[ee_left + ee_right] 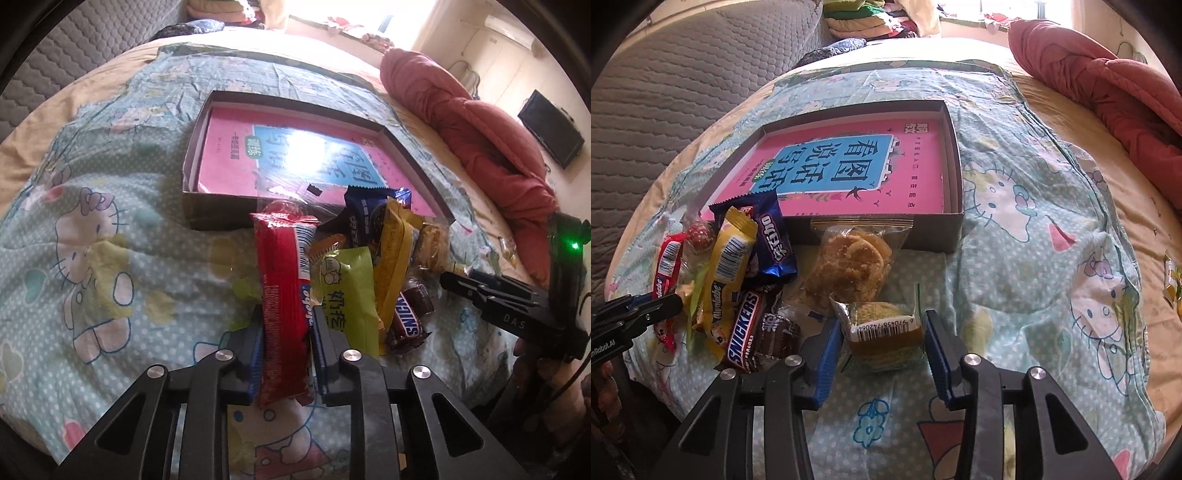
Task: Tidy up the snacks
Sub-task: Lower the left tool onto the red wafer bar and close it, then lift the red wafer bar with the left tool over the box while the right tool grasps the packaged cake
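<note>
My left gripper (286, 317) is shut on a long red snack bar (280, 266), which stands up between the blue pads, just in front of a shallow cardboard box (221, 214). The box holds a pink book (229, 147). Right of the bar lies a pile with a green packet (347, 288), a yellow bar (395, 243), a blue packet (365, 210) and a Snickers (406, 321). In the right wrist view my right gripper (881, 325) is shut on a small clear-wrapped pastry (879, 314) with a barcode label. A bag of cookies (849, 262) lies behind it against the box (934, 229).
Everything rests on a bed with a pale cartoon-cat sheet (1034, 221). A red quilt (480, 129) is bunched at the right. A grey padded headboard (665, 92) rises on the left. One small packet (1171, 280) lies apart at the far right.
</note>
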Demonstrator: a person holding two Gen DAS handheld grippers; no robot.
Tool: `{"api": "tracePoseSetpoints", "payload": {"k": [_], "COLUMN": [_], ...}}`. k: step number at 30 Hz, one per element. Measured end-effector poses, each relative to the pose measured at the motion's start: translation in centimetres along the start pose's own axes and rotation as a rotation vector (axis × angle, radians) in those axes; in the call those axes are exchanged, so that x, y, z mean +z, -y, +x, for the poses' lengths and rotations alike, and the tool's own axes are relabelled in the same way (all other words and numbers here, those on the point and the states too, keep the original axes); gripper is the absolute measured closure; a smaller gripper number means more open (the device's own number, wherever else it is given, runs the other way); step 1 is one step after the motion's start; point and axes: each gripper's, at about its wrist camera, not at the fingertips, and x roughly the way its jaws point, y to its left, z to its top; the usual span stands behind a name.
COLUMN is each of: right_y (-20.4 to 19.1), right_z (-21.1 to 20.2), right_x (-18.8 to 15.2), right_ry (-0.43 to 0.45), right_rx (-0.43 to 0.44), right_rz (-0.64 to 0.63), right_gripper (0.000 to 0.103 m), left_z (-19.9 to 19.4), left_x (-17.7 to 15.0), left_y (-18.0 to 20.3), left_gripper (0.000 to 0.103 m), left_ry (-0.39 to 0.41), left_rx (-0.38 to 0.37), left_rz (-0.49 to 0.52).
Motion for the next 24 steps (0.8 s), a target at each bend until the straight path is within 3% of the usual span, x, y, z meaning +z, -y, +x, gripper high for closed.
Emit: {"api": "tracePoseSetpoints", "payload": {"k": [14, 24], "right_y": [1.3, 1.7], "right_z": [-2.1, -4.0], "right_x": [0.1, 1.1], "right_ry": [0.065, 0.166], "right_rx": [0.055, 0.079], "right_rz": [0.075, 0.105], "right_gripper": [0.06, 0.06], "left_z": [-2.4, -4.4], "left_x": [0.6, 1.7], "left_y": [0.0, 0.0], "left_gripper": [0.081, 0.081], "left_ry": [0.082, 0.174], "left_rx": [-0.021, -0.005], "left_rz": [0.002, 0.011]}}
